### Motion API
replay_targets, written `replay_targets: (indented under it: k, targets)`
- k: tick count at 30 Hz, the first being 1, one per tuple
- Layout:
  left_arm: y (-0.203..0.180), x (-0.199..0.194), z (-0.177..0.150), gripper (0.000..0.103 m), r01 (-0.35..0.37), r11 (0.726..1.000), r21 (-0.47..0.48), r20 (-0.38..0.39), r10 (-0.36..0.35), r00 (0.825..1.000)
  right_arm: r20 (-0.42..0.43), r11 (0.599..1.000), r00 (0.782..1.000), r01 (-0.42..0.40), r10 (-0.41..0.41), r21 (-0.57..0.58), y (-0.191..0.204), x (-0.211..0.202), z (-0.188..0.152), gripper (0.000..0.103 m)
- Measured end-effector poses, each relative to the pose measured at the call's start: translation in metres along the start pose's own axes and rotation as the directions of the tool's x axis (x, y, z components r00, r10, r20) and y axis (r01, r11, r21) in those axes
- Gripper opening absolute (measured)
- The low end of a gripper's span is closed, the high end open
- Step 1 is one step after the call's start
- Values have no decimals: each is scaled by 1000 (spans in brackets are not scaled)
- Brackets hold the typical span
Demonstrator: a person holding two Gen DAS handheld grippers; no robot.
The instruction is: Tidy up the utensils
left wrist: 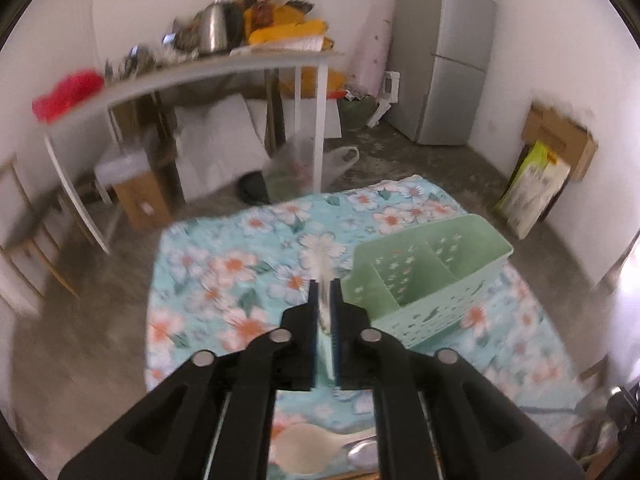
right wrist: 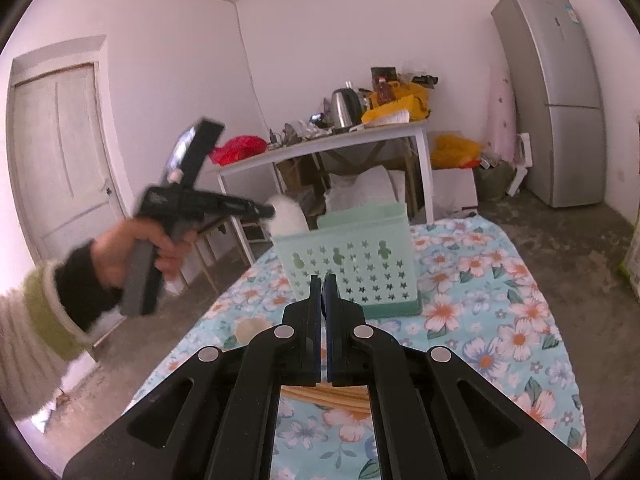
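A pale green perforated basket with a divider stands on the floral tablecloth. My left gripper is closed on a slim utensil with a fuzzy white end, just left of the basket's rim. In the right wrist view a hand holds that left gripper in the air, with the white end over the basket's left edge. My right gripper is shut with nothing in it, low in front of the basket. A beige spoon and a metal spoon lie on the cloth.
A tan wooden piece lies under my right gripper. A white side table with a kettle and clutter stands behind, a fridge at the right, a door at the left. Boxes lean on the right wall.
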State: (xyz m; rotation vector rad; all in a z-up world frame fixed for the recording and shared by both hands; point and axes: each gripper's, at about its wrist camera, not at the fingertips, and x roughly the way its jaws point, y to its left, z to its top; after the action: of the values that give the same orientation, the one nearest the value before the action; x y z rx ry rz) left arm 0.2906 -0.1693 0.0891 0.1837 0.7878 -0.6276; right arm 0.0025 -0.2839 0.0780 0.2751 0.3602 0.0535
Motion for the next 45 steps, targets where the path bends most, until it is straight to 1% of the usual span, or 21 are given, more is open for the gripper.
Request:
replay_targets:
  k: [2, 6, 10, 11, 12, 15, 17, 19, 21, 23, 25, 27, 31, 33, 34, 35, 39, 42, 45]
  targets:
    - [5, 7, -3, 18, 28, 999, -41, -8, -28, 1000, 4, 1000, 1000, -26, 26, 8, -2, -1, 8, 0]
    - [7, 13, -9, 19, 57, 994, -88, -2, -58, 998, 19, 996, 996, -87, 86, 35, -6, 0, 29, 0]
    - [15, 7, -13, 20, 86, 988, -128, 32, -82, 996, 84, 986, 986, -152, 146, 62, -14, 1, 60, 0]
    - [18, 4, -14, 21, 90, 987, -134, 42, -85, 996, 113, 982, 979, -175, 167, 70, -17, 2, 71, 0]
    - [21, 1, -15, 22, 92, 986, -141, 56, -85, 995, 140, 976, 972, -200, 188, 81, -21, 5, 81, 0]
    - [29, -13, -21, 34, 82, 982, -171, 116, -62, 991, 196, 958, 952, -260, 234, 121, -34, 19, 107, 0]
    - [35, -19, -25, 42, 70, 980, -188, 140, -43, 989, 225, 941, 939, -297, 259, 160, -44, 35, 123, 0]
    - [39, -24, -29, 44, 61, 979, -196, 153, -31, 988, 245, 925, 931, -323, 272, 199, -54, 54, 134, 0]
    - [45, -29, -34, 46, 56, 978, -203, 162, -23, 987, 251, 915, 929, -331, 273, 230, -61, 70, 138, 0]
    - [50, -32, -37, 46, 55, 976, -212, 169, -19, 986, 252, 909, 931, -329, 266, 256, -68, 85, 139, 0]
    - [54, -33, -40, 47, 55, 975, -215, 171, -18, 985, 240, 906, 938, -316, 252, 282, -75, 99, 136, 0]
    - [57, -33, -43, 47, 55, 974, -220, 170, -17, 985, 214, 885, 943, -317, 255, 341, -87, 118, 123, 0]
    - [64, -29, -50, 47, 56, 971, -233, 158, -19, 987, 159, 867, 958, -284, 239, 409, -103, 139, 95, 0]
    - [66, -27, -52, 47, 56, 969, -239, 152, -20, 988, 115, 857, 963, -268, 242, 439, -110, 150, 81, 1]
    - [67, -26, -53, 48, 57, 969, -241, 149, -21, 989, 86, 862, 972, -233, 218, 450, -112, 153, 73, 2]
    - [68, -25, -55, 48, 58, 968, -243, 147, -22, 989, 74, 864, 976, -217, 206, 454, -112, 153, 70, 4]
    - [69, -25, -58, 47, 62, 967, -247, 147, -26, 989, 54, 891, 988, -152, 143, 428, -109, 145, 59, 5]
    - [69, -25, -58, 48, 61, 967, -248, 146, -25, 989, 54, 900, 992, -126, 114, 418, -106, 139, 58, 5]
    - [69, -26, -58, 47, 63, 967, -245, 146, -28, 989, 64, 904, 993, -117, 99, 412, -108, 136, 58, 5]
